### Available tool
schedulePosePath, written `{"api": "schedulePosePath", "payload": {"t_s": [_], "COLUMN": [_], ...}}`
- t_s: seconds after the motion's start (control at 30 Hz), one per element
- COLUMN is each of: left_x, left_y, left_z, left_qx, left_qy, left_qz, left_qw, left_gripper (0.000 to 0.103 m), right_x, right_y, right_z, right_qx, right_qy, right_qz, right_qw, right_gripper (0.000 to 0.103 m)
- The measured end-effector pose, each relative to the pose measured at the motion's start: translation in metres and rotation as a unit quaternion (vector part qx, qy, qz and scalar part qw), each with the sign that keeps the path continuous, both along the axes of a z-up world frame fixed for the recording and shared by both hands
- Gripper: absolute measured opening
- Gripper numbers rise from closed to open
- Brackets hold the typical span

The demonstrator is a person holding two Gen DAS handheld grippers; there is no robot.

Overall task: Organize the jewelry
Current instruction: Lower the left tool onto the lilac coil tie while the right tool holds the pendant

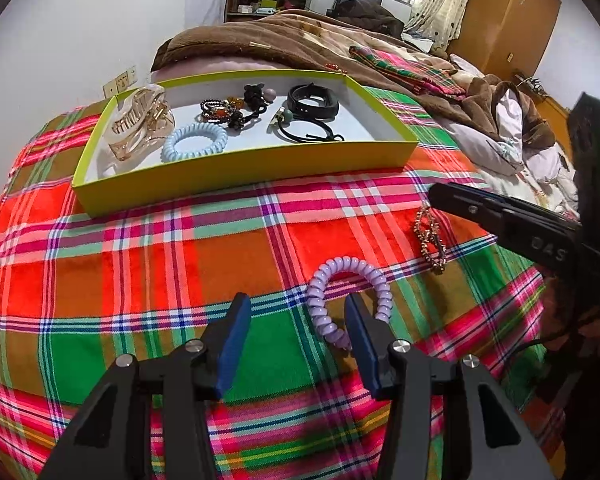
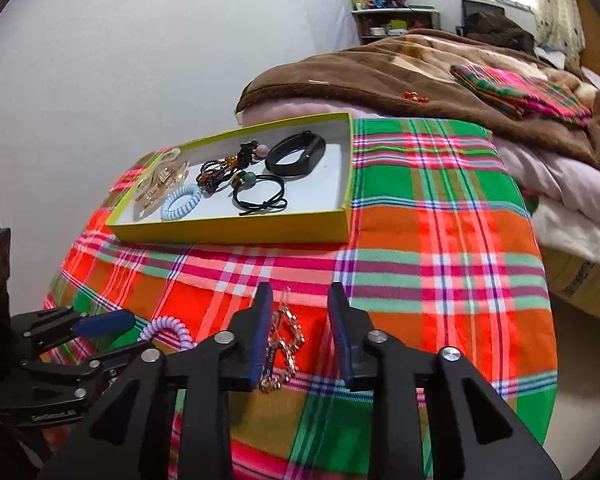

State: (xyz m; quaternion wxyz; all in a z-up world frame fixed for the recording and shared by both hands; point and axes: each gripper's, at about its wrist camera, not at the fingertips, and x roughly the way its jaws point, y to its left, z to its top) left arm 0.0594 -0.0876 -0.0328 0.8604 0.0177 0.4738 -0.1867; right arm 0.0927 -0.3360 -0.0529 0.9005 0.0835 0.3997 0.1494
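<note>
Gathering the last loose pieces for the yellow tray (image 1: pixel 240 172) looks like the step in hand. The left gripper (image 1: pixel 296 312) stands released, its right finger inside the purple coil hair tie (image 1: pixel 350 276) on the plaid cloth (image 1: pixel 160 248). The right gripper (image 2: pixel 300 304), also released, straddles the gold chain (image 2: pixel 282 340). Next: clench, lift.

Both claws angle downward — left claw (image 1: pixel 296 312) and right claw (image 2: pixel 300 300) agape.
</note>
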Motion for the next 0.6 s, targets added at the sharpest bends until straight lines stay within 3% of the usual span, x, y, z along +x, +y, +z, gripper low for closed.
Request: {"api": "schedulePosePath", "payload": {"t_s": [0.23,0.6], "left_x": [0.0,0.001], "left_y": [-0.002,0.003], "left_z": [-0.001,0.0], "left_qx": [0.026,0.027], "left_qy": [-0.013,-0.011], "left_qz": [0.008,0.028], "left_qw": [0.9995,0.9992], "left_gripper": [0.048,0.043], "right_x": [-0.018,-0.016], "right_y": [0.018,0.031], "right_z": [-0.007,-0.016], "right_qx": [-0.037,-0.076], "right_qy": [0.005,0.007], "right_qz": [0.033,0.034], "right_qw": [0.999,0.996], "right_gripper": [0.03,0.034]}}
